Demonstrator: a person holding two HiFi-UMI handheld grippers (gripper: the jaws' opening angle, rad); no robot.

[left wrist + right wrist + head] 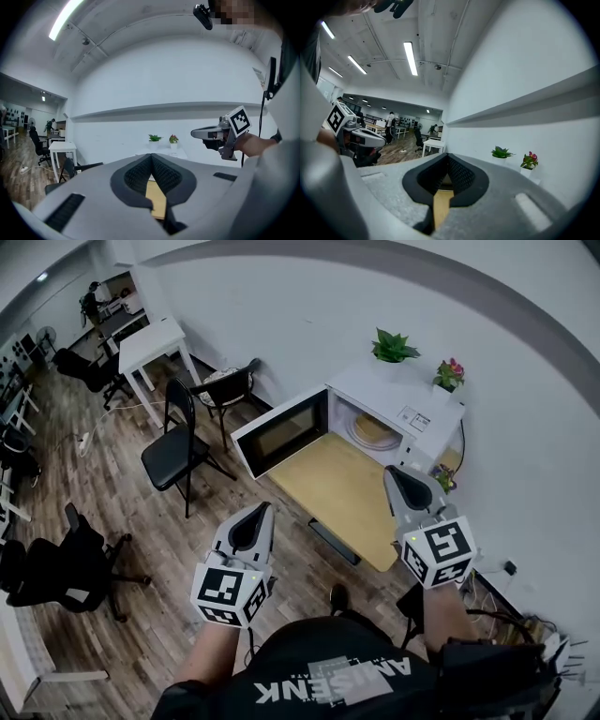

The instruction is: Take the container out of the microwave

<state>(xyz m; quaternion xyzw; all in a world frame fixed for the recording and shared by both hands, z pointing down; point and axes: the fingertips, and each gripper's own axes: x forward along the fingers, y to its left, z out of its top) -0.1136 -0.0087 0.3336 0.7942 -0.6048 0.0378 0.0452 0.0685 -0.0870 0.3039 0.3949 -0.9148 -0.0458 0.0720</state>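
Observation:
A white microwave (412,399) stands at the far end of a wooden table (342,498), its door (279,435) swung open to the left. Inside sits a pale round container (373,430). My left gripper (266,508) hangs short of the table's near left corner, below the open door, its jaws shut on nothing (151,157). My right gripper (391,472) is over the table's right side, just in front of the microwave, also shut and empty (447,157). Each gripper shows in the other's view: the right gripper (206,133), the left gripper (370,136).
Two small potted plants (394,346) (449,373) stand on top of the microwave. Black folding chairs (178,451) and a white table (155,341) are to the left of the open door. An office chair (66,568) is at the far left. Cables (525,624) lie at the right.

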